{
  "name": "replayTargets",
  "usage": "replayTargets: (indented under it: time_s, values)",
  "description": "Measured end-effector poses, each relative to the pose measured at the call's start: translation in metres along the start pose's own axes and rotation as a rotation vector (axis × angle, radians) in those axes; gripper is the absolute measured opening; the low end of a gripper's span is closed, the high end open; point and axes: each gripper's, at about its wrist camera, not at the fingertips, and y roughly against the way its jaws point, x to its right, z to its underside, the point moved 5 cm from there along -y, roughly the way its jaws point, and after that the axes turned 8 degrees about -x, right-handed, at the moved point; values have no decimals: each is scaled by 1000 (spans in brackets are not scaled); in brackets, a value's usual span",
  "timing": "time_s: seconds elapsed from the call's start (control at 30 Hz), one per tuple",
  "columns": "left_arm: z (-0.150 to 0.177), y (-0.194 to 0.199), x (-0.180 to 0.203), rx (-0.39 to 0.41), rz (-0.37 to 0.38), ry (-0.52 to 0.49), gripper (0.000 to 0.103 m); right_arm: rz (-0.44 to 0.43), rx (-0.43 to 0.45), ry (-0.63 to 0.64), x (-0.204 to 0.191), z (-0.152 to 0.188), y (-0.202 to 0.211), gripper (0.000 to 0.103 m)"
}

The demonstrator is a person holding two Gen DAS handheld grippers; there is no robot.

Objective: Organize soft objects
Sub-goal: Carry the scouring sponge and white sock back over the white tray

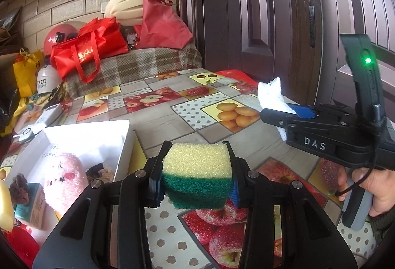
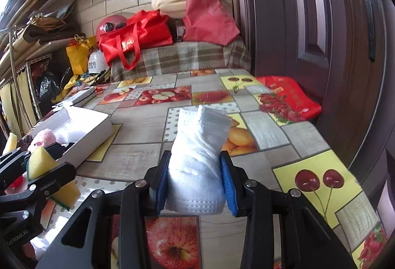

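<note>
My left gripper (image 1: pixel 197 170) is shut on a yellow and green sponge (image 1: pixel 197 175) and holds it above the fruit-print tablecloth (image 1: pixel 158 125). The sponge also shows in the right wrist view (image 2: pixel 40 163). My right gripper (image 2: pixel 195 182) is shut on a folded white cloth (image 2: pixel 200 158) above the table; the cloth also shows in the left wrist view (image 1: pixel 271 93), at the right. An open white box (image 1: pixel 98 135) lies at the left and holds a pink plush toy (image 1: pixel 64 177) and other small soft items. The box also shows in the right wrist view (image 2: pixel 91 130).
Red bags (image 1: pixel 88 49), a red helmet (image 1: pixel 59 34) and a cream foam roll (image 1: pixel 128 7) sit on a plaid-covered ledge at the back. A flat red packet (image 2: pixel 291 96) lies by the dark door (image 1: pixel 271 9) at the right. A yellow bag (image 1: pixel 24 74) stands at the far left.
</note>
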Motion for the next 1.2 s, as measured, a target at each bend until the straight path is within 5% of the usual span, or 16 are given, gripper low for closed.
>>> replayTargets:
  time_s: [0.27,0.8,1.2]
  values:
    - [8,21,-2,46,0,6,39,-10,85,34,-16,7,26,38]
    - [27,56,-29,77,-20,50,39,-25,100,-18,-8,8,30,38]
    - [43,83,-66,99,-76,102,39,-80,91,27,-47,12,31,38]
